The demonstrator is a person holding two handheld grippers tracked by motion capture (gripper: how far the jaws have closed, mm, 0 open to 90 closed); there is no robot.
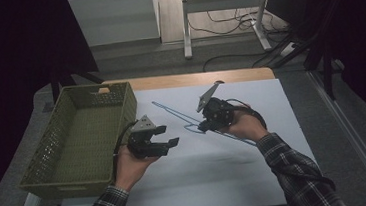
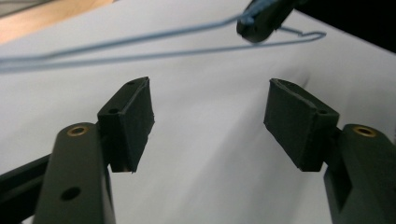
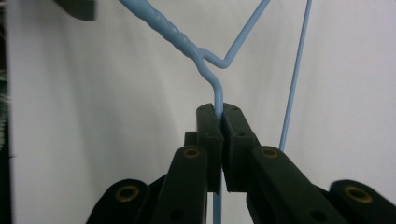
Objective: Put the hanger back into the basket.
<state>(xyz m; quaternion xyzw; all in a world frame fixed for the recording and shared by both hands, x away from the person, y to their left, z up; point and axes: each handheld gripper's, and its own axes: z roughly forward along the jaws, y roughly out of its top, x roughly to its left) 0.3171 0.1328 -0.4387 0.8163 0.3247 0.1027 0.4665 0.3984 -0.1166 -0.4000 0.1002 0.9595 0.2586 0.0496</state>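
plaid sleeves (image 1: 297, 173) are seen nearest, at the near edge of the white sheet (image 1: 257, 176), each hand carrying 1 gripper. the left gripper (image 1: 166, 136) is held just right of the green basket (image 1: 39, 150), its 2 jaws spread wide with nothing between them or touching them. farther in and to the right, the right gripper (image 1: 202, 126) is clamped tight on the neck of a blue wire hanger (image 3: 217, 95), just below the twisted join; the wire is seen pinched between the 2 pads (image 3: 208, 122). the hanger (image 1: 174, 113) is held over the middle of the sheet, its long frame stretching far-left toward the basket and near-right under the hand. whether any part rests on the sheet cannot be told. the pickup is judged done. if the basket is the goal, the carry leftward and the release are left, since the basket is seen empty.
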